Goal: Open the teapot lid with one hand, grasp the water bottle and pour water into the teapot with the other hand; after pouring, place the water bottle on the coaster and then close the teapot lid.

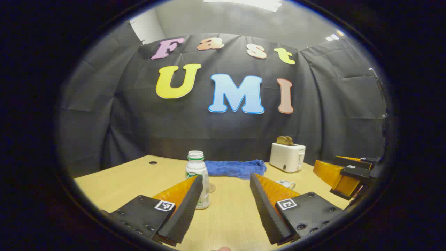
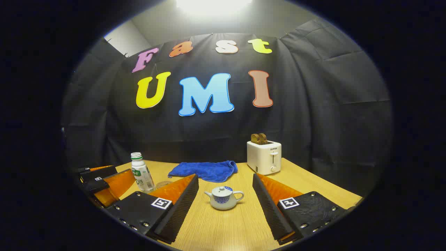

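Right gripper view: teapot [image 2: 223, 197] sits lower centre, lid on, between right gripper [image 2: 225, 205] fingers, spread wide & empty. Left gripper view: water bottle [image 1: 198, 184] stands lower centre by left gripper [image 1: 226, 205], also spread, empty. Coaster [image 1: 211, 188] just behind bottle. Nothing started; all steps left.

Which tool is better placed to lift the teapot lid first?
The right tool: the teapot, lid still on, sits centred between its open fingers. The left tool faces the water bottle instead, so it likely suits the bottle grasp.
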Available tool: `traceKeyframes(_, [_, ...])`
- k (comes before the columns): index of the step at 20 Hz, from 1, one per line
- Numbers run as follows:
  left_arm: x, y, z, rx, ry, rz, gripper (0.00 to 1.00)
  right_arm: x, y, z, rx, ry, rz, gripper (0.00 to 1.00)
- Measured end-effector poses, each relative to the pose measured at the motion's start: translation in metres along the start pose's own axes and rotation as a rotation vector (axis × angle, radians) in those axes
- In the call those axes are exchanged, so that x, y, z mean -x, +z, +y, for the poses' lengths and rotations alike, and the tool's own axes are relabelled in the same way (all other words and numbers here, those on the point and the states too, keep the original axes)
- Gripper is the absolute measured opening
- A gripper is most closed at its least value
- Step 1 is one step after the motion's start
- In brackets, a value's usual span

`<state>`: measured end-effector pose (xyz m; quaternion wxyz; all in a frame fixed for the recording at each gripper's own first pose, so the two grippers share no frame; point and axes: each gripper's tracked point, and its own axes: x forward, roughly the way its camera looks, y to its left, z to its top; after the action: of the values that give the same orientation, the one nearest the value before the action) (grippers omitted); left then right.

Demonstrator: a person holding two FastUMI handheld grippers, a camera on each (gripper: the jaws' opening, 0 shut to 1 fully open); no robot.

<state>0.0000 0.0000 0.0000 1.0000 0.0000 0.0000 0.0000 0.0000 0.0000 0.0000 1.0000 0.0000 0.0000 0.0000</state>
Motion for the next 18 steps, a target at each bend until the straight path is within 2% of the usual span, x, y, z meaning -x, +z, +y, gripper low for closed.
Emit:
traceKeyframes(4, [-0.003, -0.008, 0.0, 0.02, -0.011, 0.02, 0.96, -0.002, -0.001, 0.005, 0.01, 0.008, 0.011, 0.96])
traceKeyframes(5, [-0.003, -0.01, -0.002, 0.024, -0.023, 0.025, 0.91, -0.002, -0.001, 0.007, 0.017, 0.01, 0.007, 0.96])
traceKeyframes(13, [-0.006, -0.012, 0.001, 0.029, -0.033, 0.023, 0.91, -0.005, -0.002, 0.013, 0.038, 0.012, 0.008, 0.96])
traceKeyframes(14, [-0.006, -0.012, 0.001, 0.029, -0.033, 0.023, 0.96, -0.006, -0.003, 0.013, 0.038, 0.011, 0.012, 0.96])
traceKeyframes(18, [-0.008, -0.015, 0.001, 0.013, -0.036, 0.028, 0.96, -0.01, -0.011, 0.011, 0.027, 0.005, 0.035, 0.95])
